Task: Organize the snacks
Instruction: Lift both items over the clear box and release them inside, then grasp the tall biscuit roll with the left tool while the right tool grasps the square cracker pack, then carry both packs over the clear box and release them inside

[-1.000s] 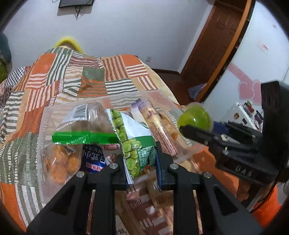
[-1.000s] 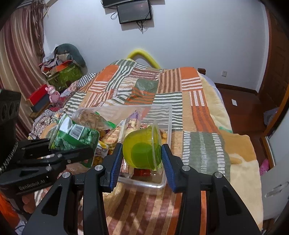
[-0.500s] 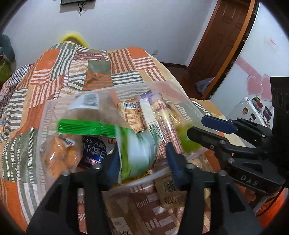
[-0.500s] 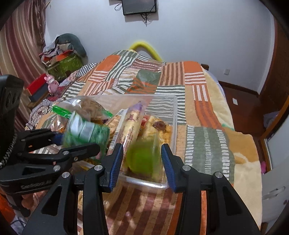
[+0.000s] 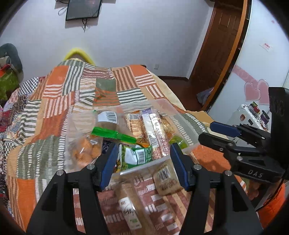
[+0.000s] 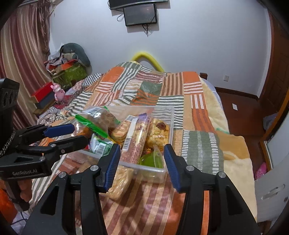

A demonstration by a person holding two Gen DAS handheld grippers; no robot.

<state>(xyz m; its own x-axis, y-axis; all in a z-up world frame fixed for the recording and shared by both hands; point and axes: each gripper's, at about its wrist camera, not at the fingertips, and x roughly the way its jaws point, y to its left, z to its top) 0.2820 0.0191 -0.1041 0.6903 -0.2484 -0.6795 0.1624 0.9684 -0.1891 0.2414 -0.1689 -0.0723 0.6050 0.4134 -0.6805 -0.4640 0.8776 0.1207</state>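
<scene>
A: Two grippers, both w/ jaws opening, nothing pinched. Left gripper (image 5: 142, 160) stands fairly wide; right gripper (image 6: 141, 162) a bit narrower, pads free on both.

B: What's under them?

A: Bed w/ patchwork quilt (image 5: 59, 101), orange, green and striped squares, soft fabric. Beyond it a white wall, a dark screen (image 5: 83, 9) mounted high, a wooden door (image 5: 220, 41) off to the right of the left jaws. Curtain (image 6: 21, 59) and a clutter pile far left of the right jaws.

B: Snacks?

A: Clear plastic bin (image 5: 182, 117), rectangular, sits just ahead of both jaw pairs. Green pea packet (image 5: 137, 156) lies in its near end, seen between the left pads but not touched. Green jelly cup (image 6: 150, 160), translucent, lies in the near corner between the right pads, also loose. Farther in: long wrapped biscuit sleeve (image 6: 136, 139), and a clear bag w/ green zip strip (image 5: 112, 134) holding round orange-brown pieces.

B: Anything outside the bin?

A: Yes, crinkly clear-wrapped packets (image 5: 166, 179) on the quilt, nearer than the bin, below the left jaws.
</scene>
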